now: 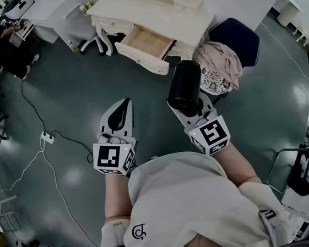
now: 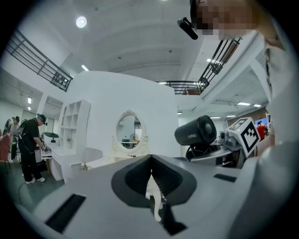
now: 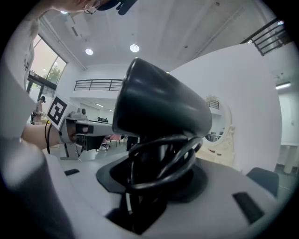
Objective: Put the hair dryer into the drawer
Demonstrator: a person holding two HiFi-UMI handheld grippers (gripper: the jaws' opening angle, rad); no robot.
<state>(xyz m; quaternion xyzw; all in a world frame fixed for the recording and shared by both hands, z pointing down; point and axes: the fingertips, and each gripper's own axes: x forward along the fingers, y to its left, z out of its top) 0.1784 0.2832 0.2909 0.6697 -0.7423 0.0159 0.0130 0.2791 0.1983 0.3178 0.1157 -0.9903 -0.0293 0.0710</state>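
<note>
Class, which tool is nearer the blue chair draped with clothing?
Right. The right tool, clamped on the hair dryer, sits close beside the chair in the head view; the left tool, shut and empty, is farther left.

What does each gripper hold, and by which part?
Right gripper: the black hair dryer, by its cord-wrapped handle. Left gripper: nothing.
</note>
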